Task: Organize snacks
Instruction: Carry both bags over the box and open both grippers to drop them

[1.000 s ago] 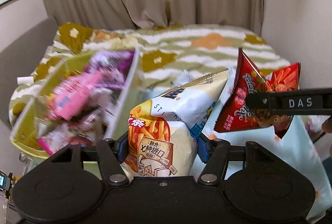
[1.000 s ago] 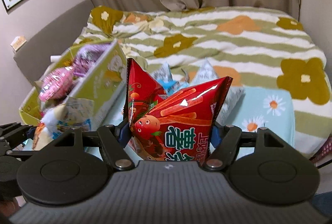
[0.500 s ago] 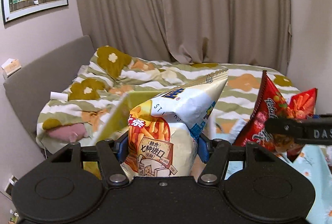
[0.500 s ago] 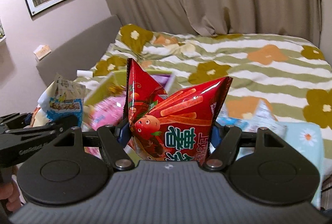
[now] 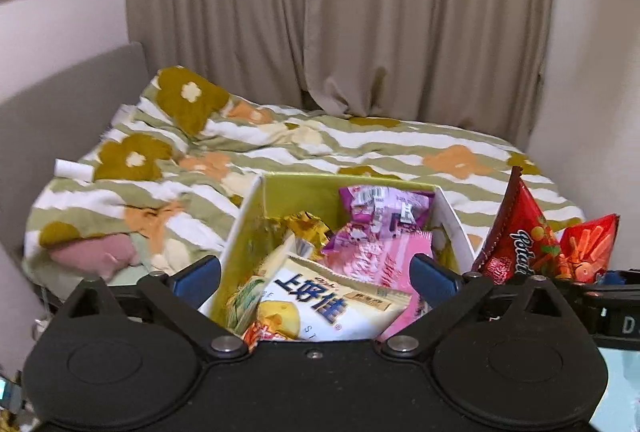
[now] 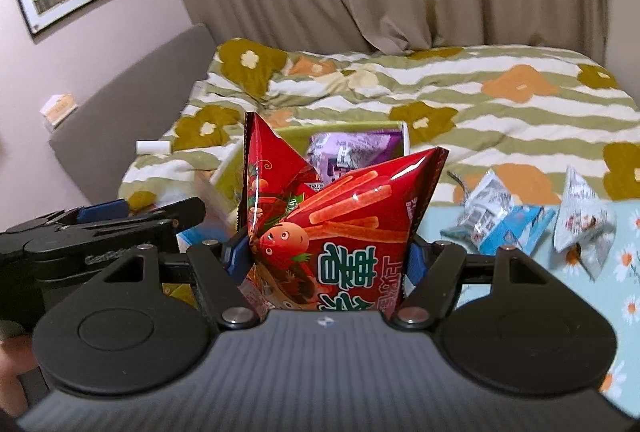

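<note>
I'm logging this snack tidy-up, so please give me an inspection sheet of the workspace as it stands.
Surface: bed with flowered striped cover.
Job's things: green box holding pink, purple and white snack bags; white bag lying on top; red bag above the box.
Clutter: two blue-white packets on the light blue cloth.
Grippers: left tool open, jaws just opened, empty; right tool shut on red bag.
Cables: nothing seen.
Surroundings: curtains, framed picture, grey headboard.

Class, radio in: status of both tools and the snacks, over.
Left tool just opened, white chip bag in green box. Right tool shut on red snack bag. Nothing blocking box.
</note>
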Tool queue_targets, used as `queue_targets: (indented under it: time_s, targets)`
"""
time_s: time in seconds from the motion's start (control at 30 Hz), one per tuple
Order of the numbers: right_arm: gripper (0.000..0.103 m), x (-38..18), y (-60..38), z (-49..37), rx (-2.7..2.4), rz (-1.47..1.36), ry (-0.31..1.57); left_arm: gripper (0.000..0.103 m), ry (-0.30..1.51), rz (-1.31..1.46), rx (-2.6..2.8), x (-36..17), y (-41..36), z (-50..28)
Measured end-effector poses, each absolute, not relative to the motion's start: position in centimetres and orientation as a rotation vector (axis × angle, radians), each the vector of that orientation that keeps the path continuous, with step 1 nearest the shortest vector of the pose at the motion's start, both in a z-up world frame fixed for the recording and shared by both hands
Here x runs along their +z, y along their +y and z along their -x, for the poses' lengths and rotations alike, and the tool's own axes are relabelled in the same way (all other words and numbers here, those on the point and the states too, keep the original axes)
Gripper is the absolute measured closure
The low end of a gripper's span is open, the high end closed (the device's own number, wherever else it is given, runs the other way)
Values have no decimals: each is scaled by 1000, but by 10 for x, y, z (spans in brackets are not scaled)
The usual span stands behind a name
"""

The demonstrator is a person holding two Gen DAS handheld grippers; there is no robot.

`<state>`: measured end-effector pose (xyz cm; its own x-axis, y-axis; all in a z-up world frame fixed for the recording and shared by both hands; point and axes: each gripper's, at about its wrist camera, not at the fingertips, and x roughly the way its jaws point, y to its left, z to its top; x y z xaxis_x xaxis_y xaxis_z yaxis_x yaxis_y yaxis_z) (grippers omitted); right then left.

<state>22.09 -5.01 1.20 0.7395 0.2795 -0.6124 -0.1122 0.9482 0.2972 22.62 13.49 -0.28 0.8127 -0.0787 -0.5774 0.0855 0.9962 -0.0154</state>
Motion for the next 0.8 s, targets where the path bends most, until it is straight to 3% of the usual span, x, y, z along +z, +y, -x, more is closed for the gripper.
queue_targets:
  time_s: [0.5,0.6,0.67,0.8]
  targets:
    - [15,3,-27,-222,195,-209,777,0,643,43,-43,2,179,-200]
    - [10,1,-24,-226,227,-204,801,0,640,43,-37,4,182,-201]
    - [0,-4,-21,-228,234,-203,805,0,644,36,-39,3,180,-201]
    - [0,-7,-20,-223,213,-194,780,0,658,16,-47,-1,177,-197]
